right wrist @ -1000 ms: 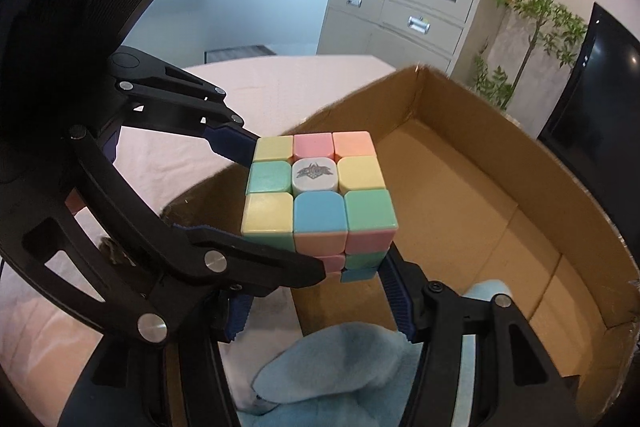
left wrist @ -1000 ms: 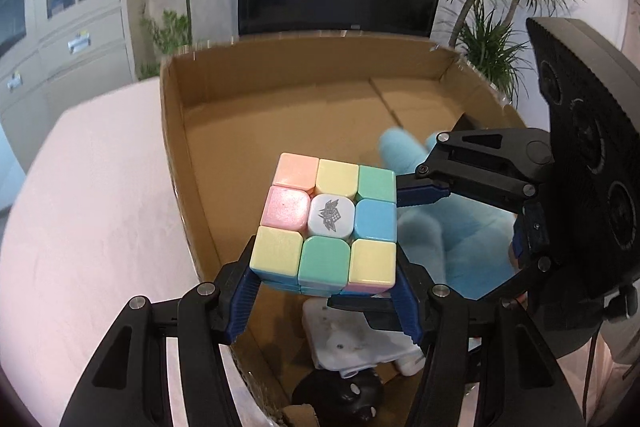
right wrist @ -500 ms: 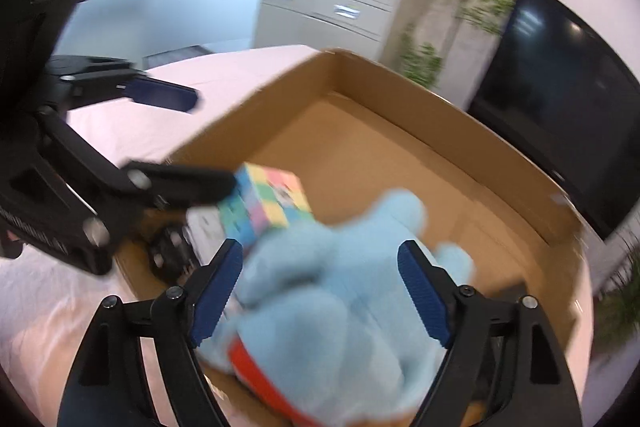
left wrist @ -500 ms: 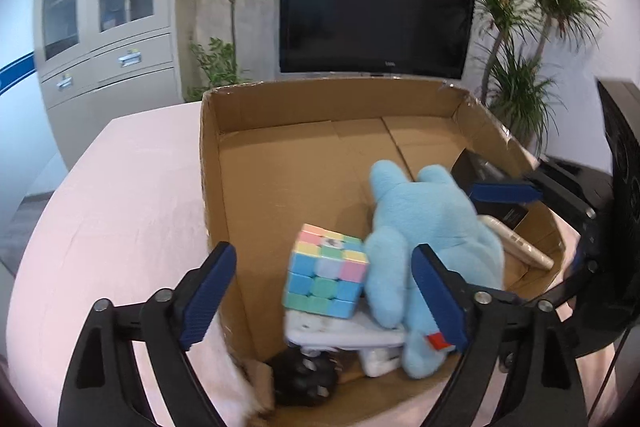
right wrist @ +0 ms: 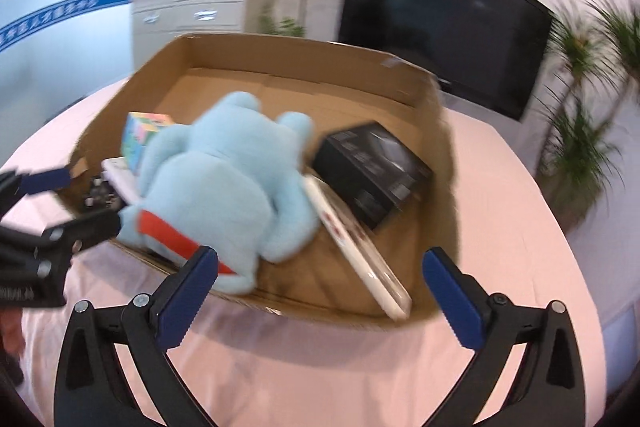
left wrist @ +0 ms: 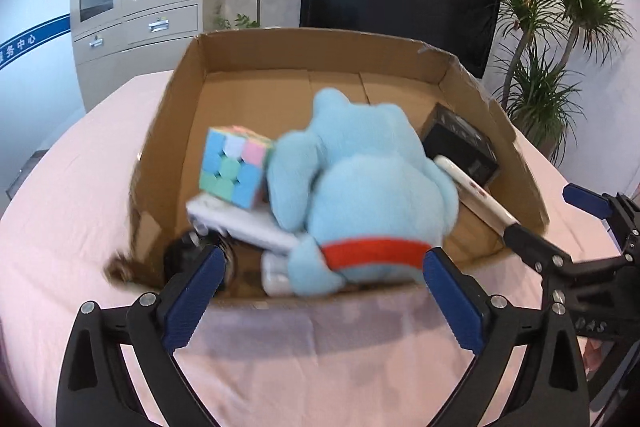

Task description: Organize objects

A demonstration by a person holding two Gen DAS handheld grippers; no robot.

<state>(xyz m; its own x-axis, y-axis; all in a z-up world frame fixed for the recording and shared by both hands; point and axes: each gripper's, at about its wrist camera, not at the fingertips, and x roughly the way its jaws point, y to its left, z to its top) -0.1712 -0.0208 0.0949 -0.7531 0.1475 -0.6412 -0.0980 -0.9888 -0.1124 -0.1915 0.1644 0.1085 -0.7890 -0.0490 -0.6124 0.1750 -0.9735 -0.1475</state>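
The sorting looks close to finished: the pastel puzzle cube [left wrist: 234, 167] sits inside the cardboard box [left wrist: 168, 131], propped on a white device [left wrist: 240, 225] and touching the blue plush toy [left wrist: 360, 187], with a black carton [right wrist: 372, 173] and a white remote [right wrist: 356, 239] lying to the plush's right. Both the left claw [left wrist: 320, 297] and the right claw [right wrist: 320, 291] are spread wide, grasping nothing, above the pink-covered bench [left wrist: 320, 347] just outside the box's near wall. No loose item shows on the bench, so little seems left.
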